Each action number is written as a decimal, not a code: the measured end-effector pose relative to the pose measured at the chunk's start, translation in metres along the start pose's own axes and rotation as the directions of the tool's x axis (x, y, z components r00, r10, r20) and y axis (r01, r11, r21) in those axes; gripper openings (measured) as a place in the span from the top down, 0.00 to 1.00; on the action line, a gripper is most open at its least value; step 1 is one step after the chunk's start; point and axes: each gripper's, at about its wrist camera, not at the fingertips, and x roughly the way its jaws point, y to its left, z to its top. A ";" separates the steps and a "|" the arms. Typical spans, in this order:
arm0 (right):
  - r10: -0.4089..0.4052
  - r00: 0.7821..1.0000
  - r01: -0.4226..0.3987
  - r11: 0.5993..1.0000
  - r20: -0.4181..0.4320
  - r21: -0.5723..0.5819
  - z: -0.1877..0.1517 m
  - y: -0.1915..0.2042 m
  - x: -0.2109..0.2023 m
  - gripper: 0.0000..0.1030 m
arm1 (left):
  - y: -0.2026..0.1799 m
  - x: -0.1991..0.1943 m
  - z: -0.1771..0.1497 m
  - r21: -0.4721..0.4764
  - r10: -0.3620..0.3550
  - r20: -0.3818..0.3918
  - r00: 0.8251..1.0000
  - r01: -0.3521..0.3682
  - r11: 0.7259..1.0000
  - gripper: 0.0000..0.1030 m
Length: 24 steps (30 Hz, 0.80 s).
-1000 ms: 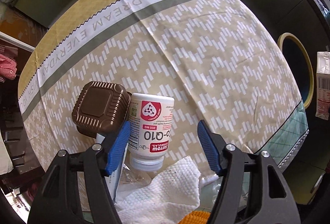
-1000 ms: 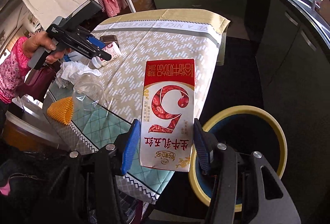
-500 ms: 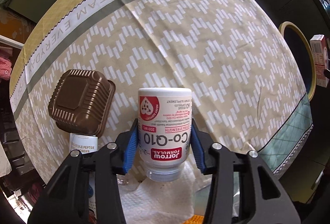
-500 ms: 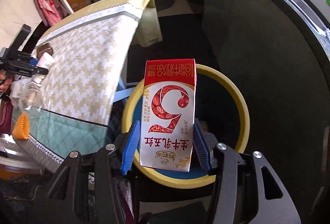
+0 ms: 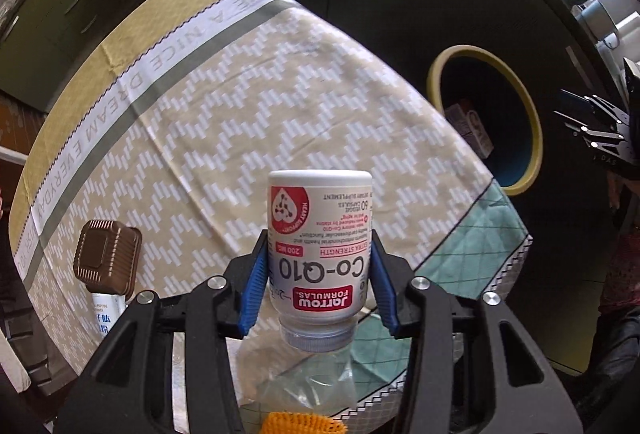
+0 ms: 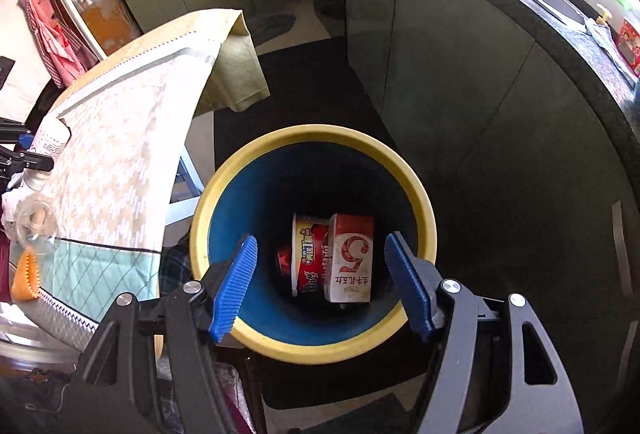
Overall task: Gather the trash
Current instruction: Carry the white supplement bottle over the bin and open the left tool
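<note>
My left gripper [image 5: 318, 284] is shut on a white Co-Q10 supplement bottle [image 5: 319, 242], held upside down above the table's near end. My right gripper [image 6: 324, 284] is open and empty, right above the yellow-rimmed blue trash bin [image 6: 418, 190]. The red-and-white milk carton [image 6: 350, 260] lies inside the bin beside a red instant-noodle cup [image 6: 308, 254]. The bin also shows in the left wrist view [image 5: 532, 122], to the right of the table.
The table has a beige patterned cloth [image 5: 240, 106]. On it are a brown square-lidded jar [image 5: 107, 261], a clear plastic cup [image 6: 34, 216] and an orange object [image 6: 25, 274]. Dark kitchen cabinets [image 6: 460, 46] stand behind the bin.
My left gripper closed on the Co-Q10 bottle and lifted it off the table. My right gripper carried the milk carton over the bin, opened, and the carton dropped in.
</note>
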 end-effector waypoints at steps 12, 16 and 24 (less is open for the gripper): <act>0.012 0.996 -0.026 0.989 0.092 0.146 -0.064 -0.040 -0.048 0.36 | -0.145 -0.002 0.046 0.226 -0.054 -0.010 0.998 0.055 0.973 0.57; 0.004 0.996 -0.021 0.981 0.088 0.191 -0.085 -0.054 -0.056 0.35 | -0.194 0.020 0.078 0.285 -0.063 -0.016 0.998 0.065 0.956 0.56; 0.015 0.997 -0.032 0.976 0.079 0.214 -0.111 -0.063 -0.062 0.35 | -0.235 0.051 0.122 0.294 -0.034 0.022 0.999 0.026 0.956 0.36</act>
